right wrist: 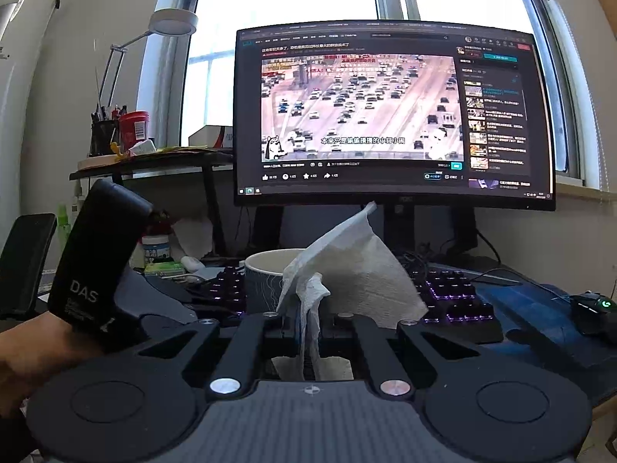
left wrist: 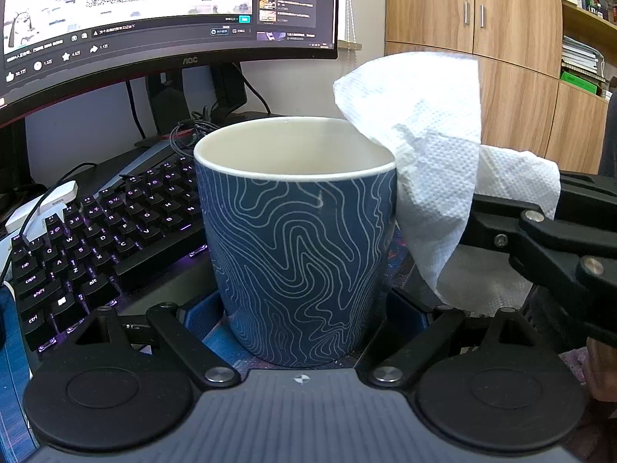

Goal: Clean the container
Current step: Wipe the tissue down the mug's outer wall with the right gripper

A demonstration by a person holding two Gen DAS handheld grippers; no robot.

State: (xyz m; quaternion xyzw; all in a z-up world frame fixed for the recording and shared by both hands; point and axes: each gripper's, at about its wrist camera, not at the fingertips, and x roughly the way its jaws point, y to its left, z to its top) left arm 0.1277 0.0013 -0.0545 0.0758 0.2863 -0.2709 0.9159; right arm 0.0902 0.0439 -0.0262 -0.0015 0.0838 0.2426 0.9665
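There is one blue cup [left wrist: 297, 247] with white wavy lines and one white paper towel [left wrist: 432, 177]. Two claws are seen: the left claw [left wrist: 304, 308] and the right claw [right wrist: 308, 320]. There is one monitor [right wrist: 389, 115], one keyboard [left wrist: 104, 231], one mouse [right wrist: 597, 308] and one desk lamp [right wrist: 169, 23].

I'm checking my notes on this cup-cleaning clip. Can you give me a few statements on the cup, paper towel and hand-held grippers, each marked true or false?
1. The right hand-held gripper is shut on the paper towel. True.
2. The blue cup lies on its side. False: it stands upright between the left hand-held gripper's fingers.
3. The towel is stuffed deep inside the cup. False: it is beside the rim, outside.
4. A lit keyboard sits behind the cup. True.
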